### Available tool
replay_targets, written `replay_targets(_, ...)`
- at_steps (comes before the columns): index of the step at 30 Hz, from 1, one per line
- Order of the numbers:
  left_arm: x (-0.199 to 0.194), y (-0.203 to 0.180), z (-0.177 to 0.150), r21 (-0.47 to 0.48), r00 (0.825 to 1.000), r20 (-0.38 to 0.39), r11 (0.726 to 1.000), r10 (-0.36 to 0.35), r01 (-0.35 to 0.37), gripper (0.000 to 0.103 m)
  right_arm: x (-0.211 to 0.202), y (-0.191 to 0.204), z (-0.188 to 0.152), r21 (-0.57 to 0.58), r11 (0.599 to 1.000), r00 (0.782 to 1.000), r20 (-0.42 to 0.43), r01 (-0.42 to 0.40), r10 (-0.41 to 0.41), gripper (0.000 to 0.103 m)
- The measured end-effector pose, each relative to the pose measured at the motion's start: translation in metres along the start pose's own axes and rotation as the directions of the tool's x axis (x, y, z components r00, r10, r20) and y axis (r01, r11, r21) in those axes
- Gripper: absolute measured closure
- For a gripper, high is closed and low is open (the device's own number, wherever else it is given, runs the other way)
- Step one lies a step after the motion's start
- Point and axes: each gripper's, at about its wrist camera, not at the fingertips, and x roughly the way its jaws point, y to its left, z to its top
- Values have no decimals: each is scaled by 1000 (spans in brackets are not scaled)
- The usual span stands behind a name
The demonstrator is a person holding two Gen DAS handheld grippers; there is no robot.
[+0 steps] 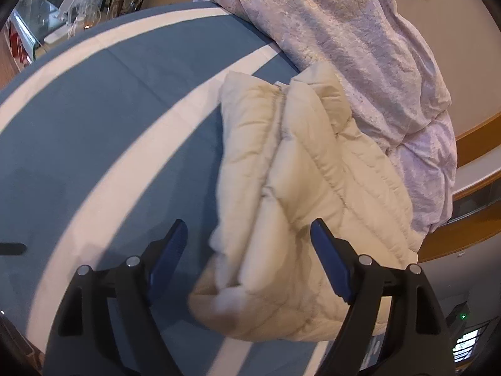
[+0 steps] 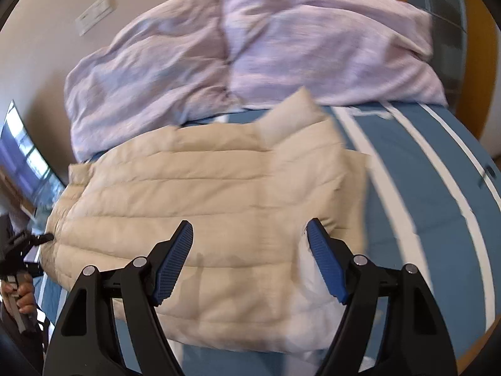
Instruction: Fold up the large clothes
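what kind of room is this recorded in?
Most likely a bedroom: a bed with a blue, white-striped sheet, a crumpled lilac duvet heaped at its far side, and a folded cream puffer jacket lying on the sheet.

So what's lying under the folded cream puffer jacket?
The puffer jacket lies on a blue bedsheet with white stripes. The sheet directly beneath it is covered, so anything there can't be seen.

Bed: covered in a blue sheet with broad white stripes.
Jacket: cream, quilted and folded, lying flat on the sheet at centre in the right wrist view.
Duvet: lilac and crumpled, heaped on the bed at 12 o'clock from the jacket, its near edge touching it.
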Motion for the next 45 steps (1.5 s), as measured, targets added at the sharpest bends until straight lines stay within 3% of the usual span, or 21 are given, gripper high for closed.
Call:
replay_targets(4, 9, -10, -3, -10, 1000, -4, 1000, -16, 16, 22, 9, 32, -5, -47, 997, 998, -4, -57, 56, 33)
replay_targets(9, 14, -18, -5, -30, 1000, 20, 999, -9, 10, 22, 18, 65, -17, -132, 991, 1000, 25, -9, 12, 38)
replay_targets(20, 15, -17, -4, -69, 998, 63, 997, -16, 20, 22, 32, 78, -30, -113, 994, 998, 59, 5, 1, 38)
replay_targets(26, 17, -21, -4, -35, 997, 73, 999, 3, -1, 22, 61, 90, -37, -157, 987, 998, -32, 45, -51, 37)
replay_targets(29, 19, -22, -4, -34, 998, 66, 999, -1, 3, 32, 72, 91, -40, -159, 986, 996, -61, 54, -64, 37)
replay_targets(32, 21, -21, -3, -37, 998, 55, 999, -18, 20, 47, 77, 87, -38, -139, 990, 995, -82, 38, -50, 37)
replay_targets(34, 20, -22, -2, -35, 998, 53, 998, -47, 48, 64, 78, 85, -38, -129, 991, 995, -92, 26, -38, 37)
replay_targets(36, 15, -26, 0, -33, 995, 54, 995, -88, 89, 75, 79, 84, -38, -122, 992, 995, -98, 20, -32, 37)
replay_targets(45, -25, -83, 7, 48, 964, 105, 970, -244, 240, 81, 85, 78, -40, -110, 994, 994, -108, 10, -22, 37)
